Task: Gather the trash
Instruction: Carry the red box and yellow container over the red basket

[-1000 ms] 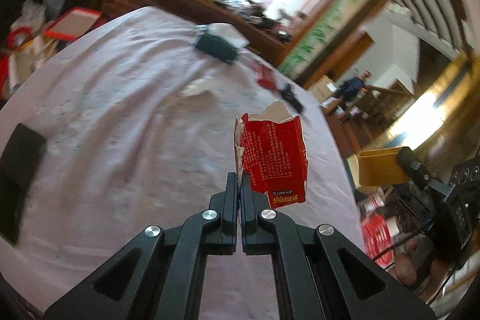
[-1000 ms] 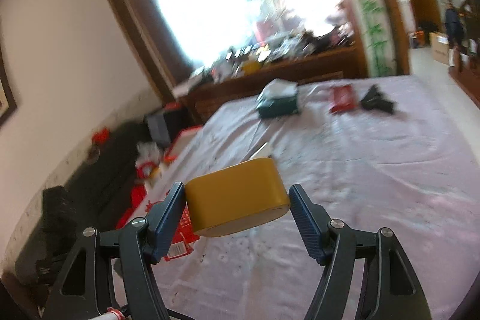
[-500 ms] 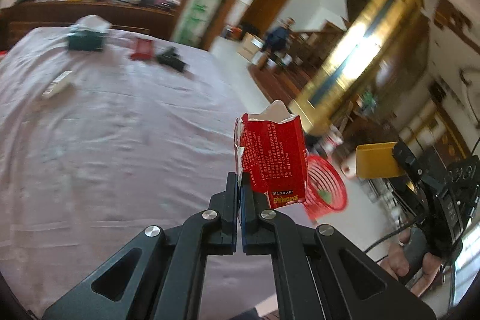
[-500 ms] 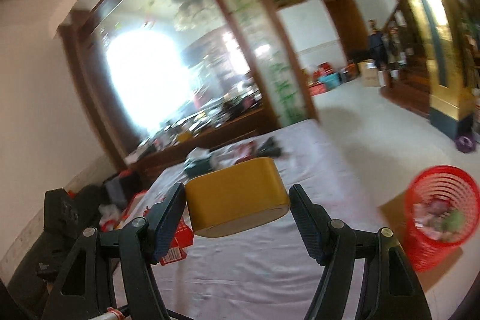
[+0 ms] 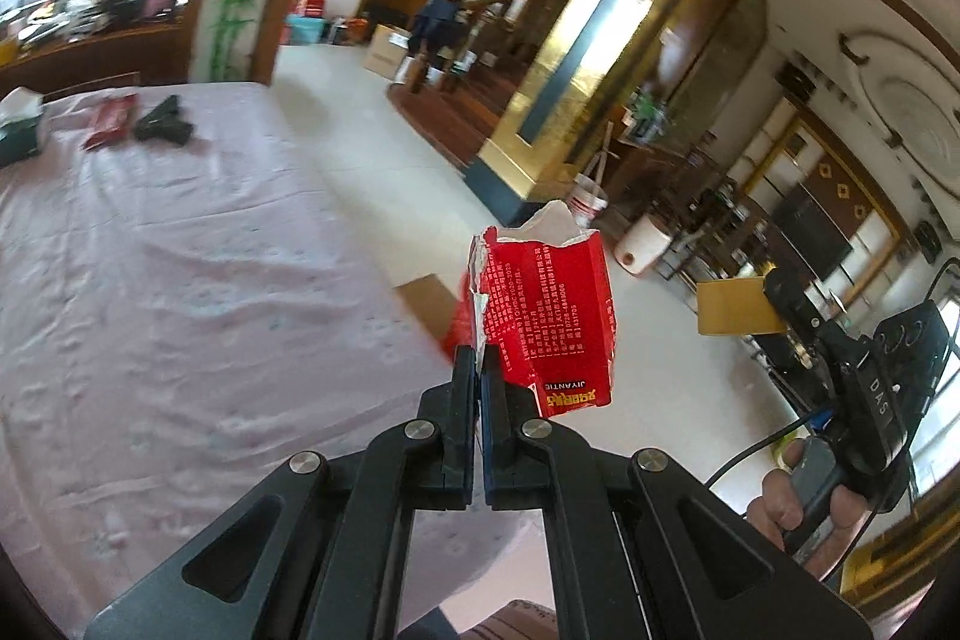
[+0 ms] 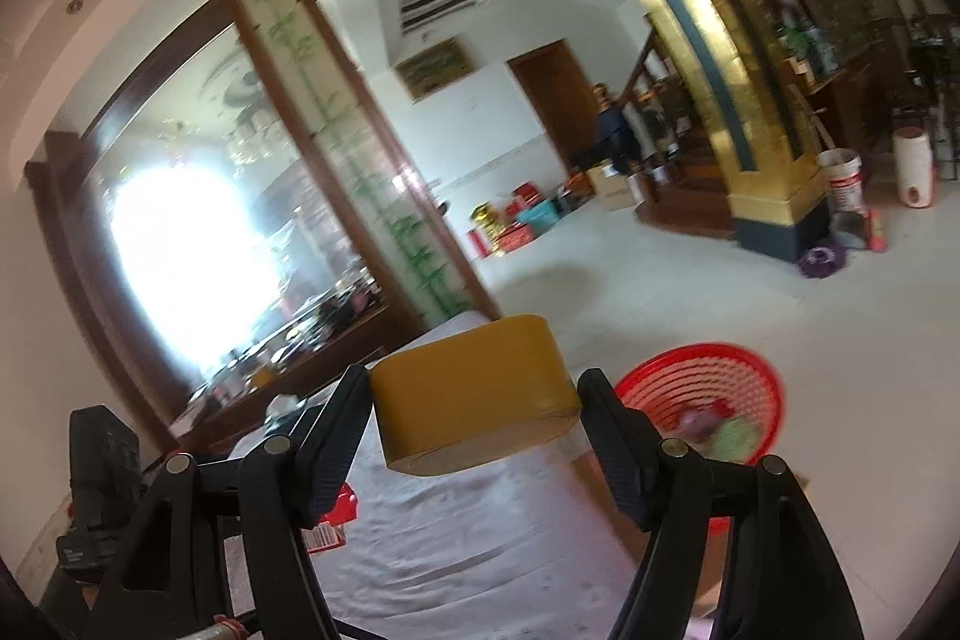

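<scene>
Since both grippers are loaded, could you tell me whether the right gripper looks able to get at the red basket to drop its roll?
Probably yes: the red basket sits open-topped on bare floor just beyond the right gripper holding the yellow roll.

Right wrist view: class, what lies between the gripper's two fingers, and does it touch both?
A yellow tape roll fills the gap, squeezed oval, touching both fingers of the right gripper.

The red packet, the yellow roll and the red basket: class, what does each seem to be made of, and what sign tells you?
Red packet: printed paper or foil laminate, probably; glossy, with a torn white edge.
Yellow roll: likely tape on a cardboard core; smooth, slightly shiny band.
Red basket: plastic, most likely; a bright moulded lattice wall.
</scene>
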Action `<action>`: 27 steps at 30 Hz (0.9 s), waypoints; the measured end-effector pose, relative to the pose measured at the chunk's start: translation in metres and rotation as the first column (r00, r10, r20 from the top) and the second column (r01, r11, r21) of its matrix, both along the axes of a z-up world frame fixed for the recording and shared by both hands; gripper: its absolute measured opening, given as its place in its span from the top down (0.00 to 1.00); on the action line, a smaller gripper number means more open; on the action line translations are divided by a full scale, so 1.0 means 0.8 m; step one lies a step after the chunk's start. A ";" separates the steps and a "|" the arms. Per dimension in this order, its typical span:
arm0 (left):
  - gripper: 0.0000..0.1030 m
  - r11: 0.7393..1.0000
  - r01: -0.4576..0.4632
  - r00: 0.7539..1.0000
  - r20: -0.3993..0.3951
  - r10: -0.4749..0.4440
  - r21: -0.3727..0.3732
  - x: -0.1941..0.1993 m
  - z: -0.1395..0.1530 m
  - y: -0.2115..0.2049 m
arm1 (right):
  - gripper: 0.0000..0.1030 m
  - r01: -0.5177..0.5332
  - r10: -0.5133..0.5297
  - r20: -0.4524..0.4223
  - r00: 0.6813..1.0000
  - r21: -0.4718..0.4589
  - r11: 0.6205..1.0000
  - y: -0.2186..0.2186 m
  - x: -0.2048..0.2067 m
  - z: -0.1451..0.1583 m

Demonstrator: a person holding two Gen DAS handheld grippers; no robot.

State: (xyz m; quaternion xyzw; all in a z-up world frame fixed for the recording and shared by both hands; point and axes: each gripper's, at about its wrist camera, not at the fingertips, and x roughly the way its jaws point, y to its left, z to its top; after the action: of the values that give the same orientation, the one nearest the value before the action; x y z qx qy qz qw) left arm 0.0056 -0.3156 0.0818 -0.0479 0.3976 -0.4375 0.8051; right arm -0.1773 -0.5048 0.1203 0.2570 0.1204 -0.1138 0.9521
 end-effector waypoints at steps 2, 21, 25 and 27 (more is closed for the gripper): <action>0.99 1.000 0.021 1.000 0.010 -0.021 0.010 0.003 0.001 -0.018 | 0.28 0.032 -0.032 0.007 0.999 0.002 0.999 -0.014 -0.008 0.002; 0.99 0.982 0.143 0.989 0.027 -0.147 0.120 0.042 -0.038 -0.197 | 0.27 0.171 -0.165 -0.057 0.985 0.116 0.979 -0.117 0.007 -0.040; 0.99 0.977 0.151 0.988 0.011 -0.155 0.152 0.047 -0.056 -0.221 | 0.27 0.185 -0.176 -0.075 0.982 0.137 0.973 -0.138 0.019 -0.052; 0.99 0.974 0.154 0.988 0.000 -0.156 0.165 0.050 -0.066 -0.231 | 0.27 0.188 -0.178 -0.080 0.981 0.150 0.971 -0.147 0.025 -0.060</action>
State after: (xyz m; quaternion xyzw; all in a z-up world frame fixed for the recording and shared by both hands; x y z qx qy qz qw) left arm 0.0460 -0.5005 0.0292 0.0528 0.4299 -0.4649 0.7722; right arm -0.1576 -0.6228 0.0724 0.3373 0.1361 -0.1996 0.9099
